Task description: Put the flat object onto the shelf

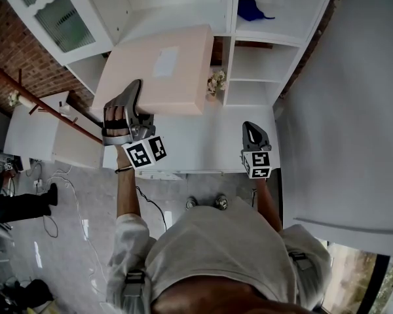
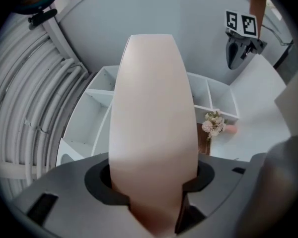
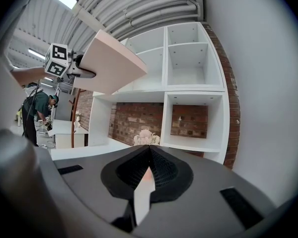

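Note:
A flat pale pink board [image 1: 160, 70] is held level above the white counter, in front of the white shelf unit [image 1: 259, 64]. My left gripper [image 1: 135, 91] is shut on the board's near edge. In the left gripper view the board [image 2: 154, 118] runs out from between the jaws and hides most of the shelf unit [image 2: 211, 97]. My right gripper [image 1: 250, 127] hovers over the counter to the right, shut with nothing in it. In the right gripper view the board [image 3: 108, 61] and the left gripper [image 3: 78, 66] hang at the upper left before the open cubbies [image 3: 191, 78], and the right gripper [image 3: 149, 152] has its jaws together.
A small bunch of dried flowers [image 1: 216, 82] stands on the counter [image 1: 203, 142] beside the lower cubby. A blue object [image 1: 252, 9] lies in an upper compartment. A glass-fronted cabinet door [image 1: 59, 18] stands open at the far left. A person [image 3: 37, 114] bends over a table behind.

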`<state>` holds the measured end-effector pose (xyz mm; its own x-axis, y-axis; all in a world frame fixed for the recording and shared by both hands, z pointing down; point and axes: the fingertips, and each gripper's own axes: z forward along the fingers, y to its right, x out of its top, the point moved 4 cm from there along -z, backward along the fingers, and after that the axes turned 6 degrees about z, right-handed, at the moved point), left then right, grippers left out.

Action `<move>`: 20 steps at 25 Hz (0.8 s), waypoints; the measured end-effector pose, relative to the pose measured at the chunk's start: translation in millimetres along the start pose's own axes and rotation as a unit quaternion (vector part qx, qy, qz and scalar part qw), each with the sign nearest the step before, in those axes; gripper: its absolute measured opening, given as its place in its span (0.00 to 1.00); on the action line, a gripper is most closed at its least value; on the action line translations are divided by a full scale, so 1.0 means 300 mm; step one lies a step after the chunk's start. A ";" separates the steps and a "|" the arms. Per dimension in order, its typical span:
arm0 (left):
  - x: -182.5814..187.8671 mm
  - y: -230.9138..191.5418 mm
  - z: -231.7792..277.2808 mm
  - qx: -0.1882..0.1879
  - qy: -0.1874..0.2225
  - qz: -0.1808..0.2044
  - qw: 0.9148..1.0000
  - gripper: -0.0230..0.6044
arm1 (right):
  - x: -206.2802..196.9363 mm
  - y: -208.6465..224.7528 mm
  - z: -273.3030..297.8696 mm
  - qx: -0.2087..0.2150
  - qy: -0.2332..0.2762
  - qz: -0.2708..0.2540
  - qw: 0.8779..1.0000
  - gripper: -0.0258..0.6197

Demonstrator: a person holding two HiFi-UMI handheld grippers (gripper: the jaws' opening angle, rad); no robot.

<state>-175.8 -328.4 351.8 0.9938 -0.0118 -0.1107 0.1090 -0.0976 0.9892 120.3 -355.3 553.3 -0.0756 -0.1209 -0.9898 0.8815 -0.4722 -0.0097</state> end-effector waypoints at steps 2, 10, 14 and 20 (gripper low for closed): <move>0.008 -0.003 0.012 0.004 -0.007 0.028 1.000 0.47 | -0.002 -0.002 -0.004 -0.001 -0.001 0.000 1.000 0.09; 0.024 -0.003 0.083 0.010 -0.014 0.084 0.996 0.47 | -0.020 0.026 -0.033 -0.015 -0.005 0.004 1.000 0.09; 0.032 0.000 0.142 0.002 -0.012 0.092 0.996 0.47 | -0.025 0.050 -0.048 -0.027 -0.006 0.007 1.000 0.09; 0.031 0.016 0.243 -0.011 -0.020 0.107 0.994 0.48 | -0.032 0.073 -0.068 -0.038 -0.007 0.011 0.999 0.09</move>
<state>-167.6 -401.6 348.5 0.9926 -0.0688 0.0999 -0.1045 -0.0660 0.9923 149.8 -346.8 559.6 -0.0615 -0.1421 -0.9879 0.9161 -0.4009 0.0006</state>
